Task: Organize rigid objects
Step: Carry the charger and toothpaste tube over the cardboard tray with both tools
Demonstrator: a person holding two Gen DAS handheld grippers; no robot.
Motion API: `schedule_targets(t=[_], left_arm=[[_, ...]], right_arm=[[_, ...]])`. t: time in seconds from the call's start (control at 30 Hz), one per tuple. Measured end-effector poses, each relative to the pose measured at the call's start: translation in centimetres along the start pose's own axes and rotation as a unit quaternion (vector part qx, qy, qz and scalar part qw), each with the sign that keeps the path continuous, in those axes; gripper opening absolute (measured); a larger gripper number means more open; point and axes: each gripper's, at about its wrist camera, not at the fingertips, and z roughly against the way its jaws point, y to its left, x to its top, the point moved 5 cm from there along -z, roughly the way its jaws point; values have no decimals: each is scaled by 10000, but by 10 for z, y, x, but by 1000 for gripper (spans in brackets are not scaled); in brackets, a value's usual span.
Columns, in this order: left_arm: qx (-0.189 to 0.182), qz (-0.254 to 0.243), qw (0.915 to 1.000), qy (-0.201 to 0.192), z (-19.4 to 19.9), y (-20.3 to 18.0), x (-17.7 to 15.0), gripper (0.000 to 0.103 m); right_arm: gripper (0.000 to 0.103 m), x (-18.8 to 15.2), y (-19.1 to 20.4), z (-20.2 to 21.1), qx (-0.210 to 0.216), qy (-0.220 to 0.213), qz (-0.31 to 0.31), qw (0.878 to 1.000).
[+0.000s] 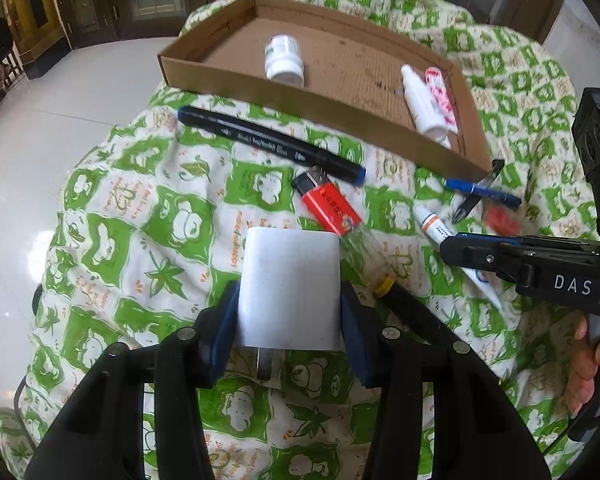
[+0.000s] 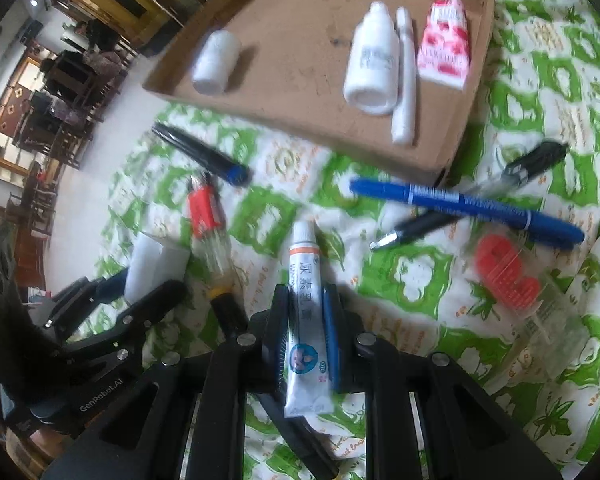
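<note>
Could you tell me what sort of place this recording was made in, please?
Probably a home or family dining room: a table under a green leaf-print cloth, a glossy white tiled floor, and dark wooden chairs with seated people beyond. A cardboard tray holds sorted items.

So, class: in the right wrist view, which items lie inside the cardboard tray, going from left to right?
Small white bottle → larger white bottle → slim white tube → pink-and-white tube, all in the cardboard tray.
</note>
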Motion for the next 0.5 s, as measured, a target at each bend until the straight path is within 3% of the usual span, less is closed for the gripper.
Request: schedule_targets(t=[0.5], left_arm=[[-29,-22,9999,-126,5,2,1,46]], right_arm=[[15,7,8,15,191,-378,150,9990]])
